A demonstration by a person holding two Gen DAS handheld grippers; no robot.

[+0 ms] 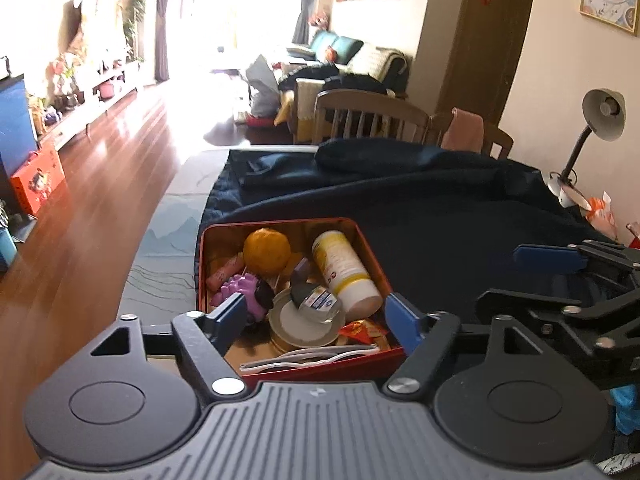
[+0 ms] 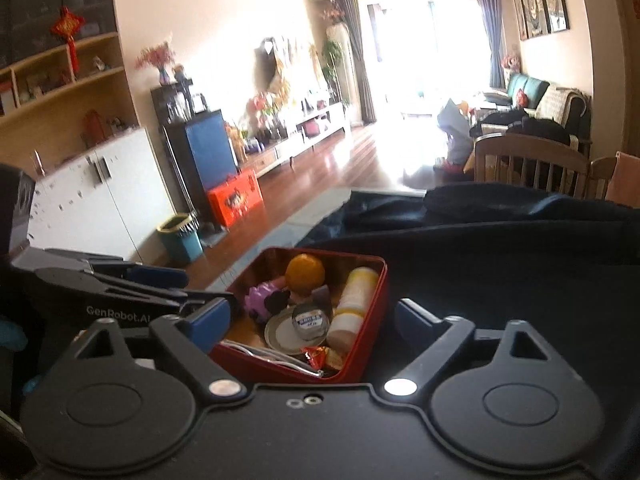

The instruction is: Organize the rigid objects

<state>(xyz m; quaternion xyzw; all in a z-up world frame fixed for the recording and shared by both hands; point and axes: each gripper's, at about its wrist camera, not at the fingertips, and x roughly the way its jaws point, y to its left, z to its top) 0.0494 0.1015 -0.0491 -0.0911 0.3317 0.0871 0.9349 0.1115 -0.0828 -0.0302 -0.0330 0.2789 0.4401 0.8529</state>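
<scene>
A red tin (image 1: 373, 257) (image 2: 378, 300) lies open on a dark blue cloth. Inside it are an orange (image 1: 267, 250) (image 2: 305, 274), a white and yellow bottle (image 1: 344, 272) (image 2: 354, 300) on its side, a purple toy (image 1: 242, 286) (image 2: 259, 298), a small clear jar (image 1: 316, 300) (image 2: 310, 320), a round lid (image 1: 296, 326) and a red wrapper (image 1: 362, 328). My left gripper (image 1: 316, 312) hovers open over the tin's near side with nothing between its fingers. My right gripper (image 2: 312, 314) is open too, straddling the tin's near corner without touching it. Each gripper shows at the edge of the other's view.
The dark blue cloth (image 1: 440, 208) covers most of the table, bunched at the far end. A desk lamp (image 1: 600, 116) stands at the right by the wall. Wooden chairs (image 1: 368, 116) sit behind the table. The table's left edge drops to wooden floor, where a teal bin (image 2: 180, 238) stands.
</scene>
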